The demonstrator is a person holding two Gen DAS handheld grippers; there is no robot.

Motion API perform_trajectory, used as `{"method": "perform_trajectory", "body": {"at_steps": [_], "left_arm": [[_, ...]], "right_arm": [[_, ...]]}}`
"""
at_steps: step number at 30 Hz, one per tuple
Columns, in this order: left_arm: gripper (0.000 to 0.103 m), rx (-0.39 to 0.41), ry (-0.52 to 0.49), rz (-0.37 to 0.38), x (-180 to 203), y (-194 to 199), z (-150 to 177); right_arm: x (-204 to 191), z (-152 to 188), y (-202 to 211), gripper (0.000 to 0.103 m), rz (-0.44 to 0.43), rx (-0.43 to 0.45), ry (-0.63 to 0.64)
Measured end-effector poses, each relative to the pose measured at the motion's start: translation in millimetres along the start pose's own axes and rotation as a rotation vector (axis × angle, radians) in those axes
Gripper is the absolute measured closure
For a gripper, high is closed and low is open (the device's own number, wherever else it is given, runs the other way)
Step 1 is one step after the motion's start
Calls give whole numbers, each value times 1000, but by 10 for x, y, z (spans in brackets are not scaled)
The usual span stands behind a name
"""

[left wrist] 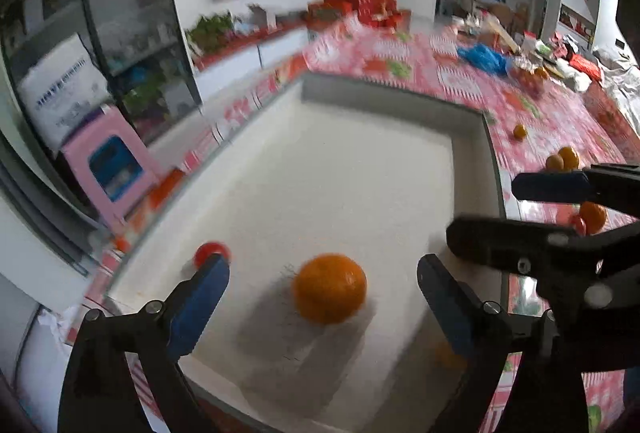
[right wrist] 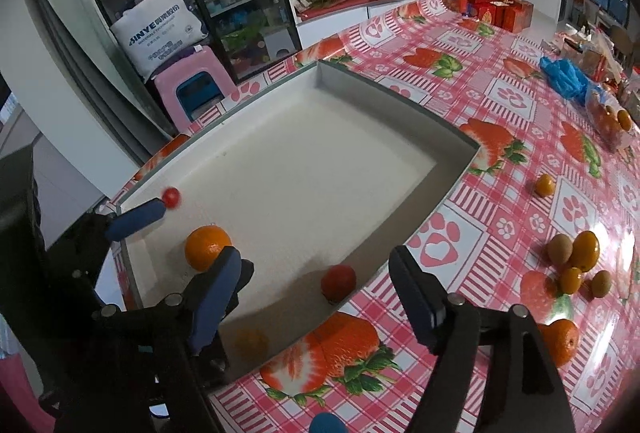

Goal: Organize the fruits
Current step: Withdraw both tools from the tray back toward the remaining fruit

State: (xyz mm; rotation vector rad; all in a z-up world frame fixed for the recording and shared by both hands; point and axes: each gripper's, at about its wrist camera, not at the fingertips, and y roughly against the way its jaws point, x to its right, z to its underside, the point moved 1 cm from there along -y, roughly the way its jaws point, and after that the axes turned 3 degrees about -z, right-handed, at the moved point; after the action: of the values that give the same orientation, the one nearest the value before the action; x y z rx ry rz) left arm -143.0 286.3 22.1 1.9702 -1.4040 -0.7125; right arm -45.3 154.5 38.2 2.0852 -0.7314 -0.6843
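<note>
With both my left tool and right tool open and empty over the shallow white tray, the round orange and small red tomato lying loose inside may roll into its walls.

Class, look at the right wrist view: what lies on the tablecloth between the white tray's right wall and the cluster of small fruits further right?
Nothing: between the tray wall and the fruit cluster only bare patterned tablecloth shows, clearest in the right wrist view.
</note>
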Motion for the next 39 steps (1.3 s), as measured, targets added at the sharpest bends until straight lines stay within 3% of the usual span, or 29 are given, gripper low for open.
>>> {"method": "perform_trajectory", "body": {"at_steps": [7,23,32,34,39], "left_arm": [[7,-14,-11,-21,25,50,-45],[7,-8,-108,-54,439,268,-138],[7,-26,-175,1,830,347,-196],[7,-30,-187,14,917,356,-201],[7,-40,-240,50,1196,347,-205]], "right_arm": [[57,41,116,9,35,21,5],[524,235,471,9,91,94,-75],[1102,528,727,9,135,115,-180],[1252,603,781,0,161,115,-206],[1581,813,861,0,203,96,-275]]}}
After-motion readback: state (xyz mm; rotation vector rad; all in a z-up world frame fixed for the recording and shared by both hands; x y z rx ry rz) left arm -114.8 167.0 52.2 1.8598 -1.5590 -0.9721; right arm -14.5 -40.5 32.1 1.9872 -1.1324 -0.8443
